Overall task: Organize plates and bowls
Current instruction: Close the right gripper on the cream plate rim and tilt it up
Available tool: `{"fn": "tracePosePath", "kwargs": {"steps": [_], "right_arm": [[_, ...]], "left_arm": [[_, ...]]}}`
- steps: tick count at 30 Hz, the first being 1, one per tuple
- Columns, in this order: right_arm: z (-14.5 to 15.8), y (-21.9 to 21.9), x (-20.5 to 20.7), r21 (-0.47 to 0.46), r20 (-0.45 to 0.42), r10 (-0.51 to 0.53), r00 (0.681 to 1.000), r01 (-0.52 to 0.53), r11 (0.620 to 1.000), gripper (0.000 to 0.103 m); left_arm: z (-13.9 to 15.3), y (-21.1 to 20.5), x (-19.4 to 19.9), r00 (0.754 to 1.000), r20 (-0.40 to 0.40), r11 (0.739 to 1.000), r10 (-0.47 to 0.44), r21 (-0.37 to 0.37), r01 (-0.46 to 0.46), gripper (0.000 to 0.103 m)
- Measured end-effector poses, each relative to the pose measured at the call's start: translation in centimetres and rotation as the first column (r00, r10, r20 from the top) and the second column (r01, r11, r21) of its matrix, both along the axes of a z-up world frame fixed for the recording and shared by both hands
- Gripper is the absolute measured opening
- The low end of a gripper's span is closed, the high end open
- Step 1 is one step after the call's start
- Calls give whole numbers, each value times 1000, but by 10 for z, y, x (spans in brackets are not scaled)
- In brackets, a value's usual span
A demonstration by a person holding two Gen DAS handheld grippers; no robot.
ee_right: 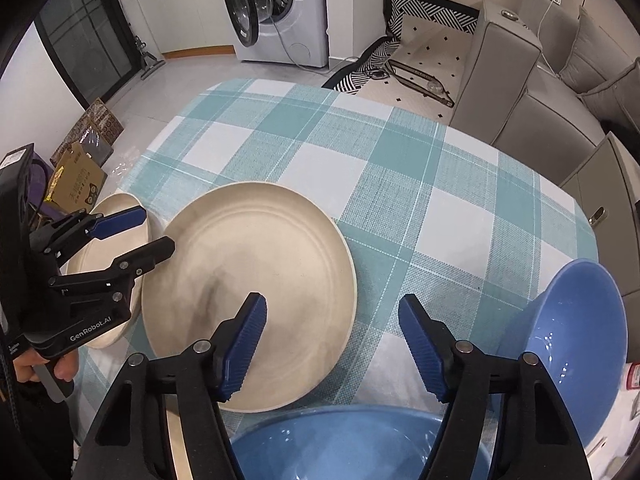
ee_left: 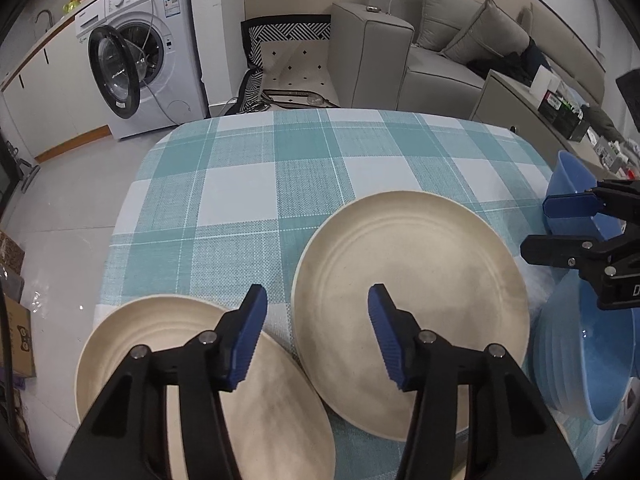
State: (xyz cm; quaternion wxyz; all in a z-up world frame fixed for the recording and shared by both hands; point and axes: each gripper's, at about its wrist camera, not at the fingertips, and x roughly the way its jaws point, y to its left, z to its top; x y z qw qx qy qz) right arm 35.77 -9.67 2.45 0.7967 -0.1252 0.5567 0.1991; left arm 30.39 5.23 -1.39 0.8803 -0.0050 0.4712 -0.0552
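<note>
Plates (ee_left: pixel 408 304) and bowls (ee_right: pixel 576 344) lie unstacked, with left gripper (ee_left: pixel 318 336) and right gripper (ee_right: pixel 332 344) both wide open and empty, so grasping one plate's rim seems next.

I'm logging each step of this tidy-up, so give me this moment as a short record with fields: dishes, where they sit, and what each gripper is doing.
surface: table with teal checked cloth
plates: two cream plates, large plate toward the middle, second plate at the left edge, lying flat, unstacked
bowls: two blue bowls, near bowl under the right gripper, far bowl at the right edge
left gripper: open, empty, above the gap between the plates
right gripper: open, empty, above the near bowl
stacking: none done yet
</note>
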Motion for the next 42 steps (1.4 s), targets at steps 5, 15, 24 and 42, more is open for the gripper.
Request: {"fn": "tracePosePath", "kwargs": {"steps": [5,15,24,42], "right_arm": [[-13,3,8,-12,-51,0,999,0,1000,65],[-39,5,22,-40,-136,-19,990,14,999,57],[-45,8,26,-21,-164,-7,986,3,1000,53],[-61,7,31,-83,-183,-33,983,18,996,32]], "left_arm": [[-6,-6,6,999,-25,999,-24,31,25,52],[-18,-14,13,996,-71,998,-57,34,60,52],[-20,-17,17,995,-72,997,-69,18,70,52],[-31,-25,18,989,-132,996,-71,35,77,51]]}}
